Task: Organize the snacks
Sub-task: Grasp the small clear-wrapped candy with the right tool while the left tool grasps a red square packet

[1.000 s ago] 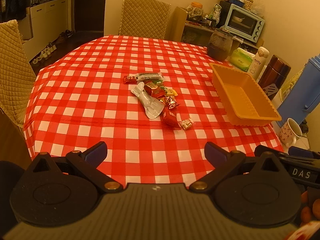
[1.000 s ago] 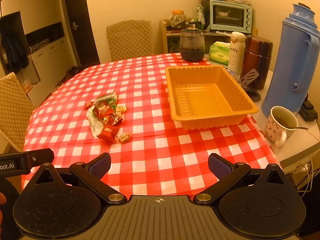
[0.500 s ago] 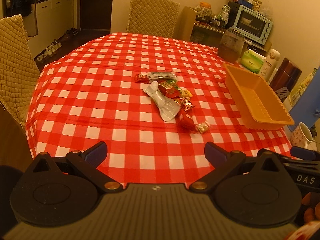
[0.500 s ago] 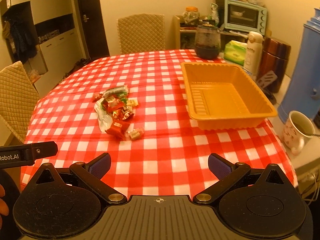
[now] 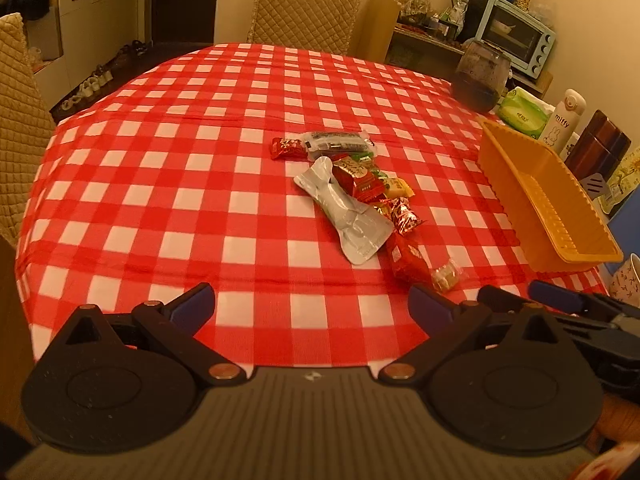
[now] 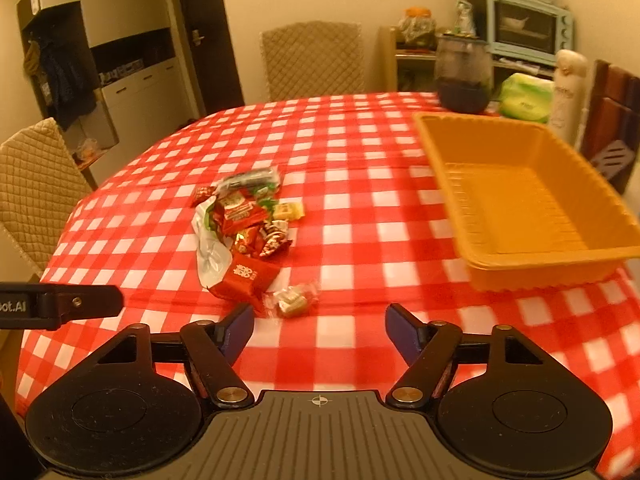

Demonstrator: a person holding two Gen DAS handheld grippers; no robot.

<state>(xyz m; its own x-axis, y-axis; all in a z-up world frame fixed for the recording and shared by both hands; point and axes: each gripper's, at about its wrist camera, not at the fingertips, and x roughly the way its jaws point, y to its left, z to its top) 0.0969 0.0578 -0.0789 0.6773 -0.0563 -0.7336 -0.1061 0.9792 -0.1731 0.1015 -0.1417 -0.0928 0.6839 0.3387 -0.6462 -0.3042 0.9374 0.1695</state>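
Observation:
A heap of wrapped snacks [image 5: 360, 196] [image 6: 244, 224] lies mid-table on the red checked cloth: a silver pouch [image 5: 344, 212], red packets and small sweets. Nearest me are a red packet [image 6: 244, 280] and a clear-wrapped sweet [image 6: 294, 300]. An empty orange tray [image 6: 532, 204] [image 5: 540, 200] stands to the right of the heap. My left gripper [image 5: 312, 304] hovers open short of the snacks with nothing between its fingers. My right gripper [image 6: 320, 328] sits just before the clear sweet; its jaws are closing with nothing between them.
A dark glass jar [image 6: 462, 76], a green tissue pack [image 6: 524, 96], a white bottle [image 6: 568, 92] and a brown flask [image 5: 596, 144] crowd the far right behind the tray. Quilted chairs [image 5: 304, 8] stand at the far and left sides. The right gripper's fingers [image 5: 560, 300] show at the left view's right edge.
Both grippers have come forward and down toward the snack heap, which looks larger. The right gripper's fingers have drawn closer together.

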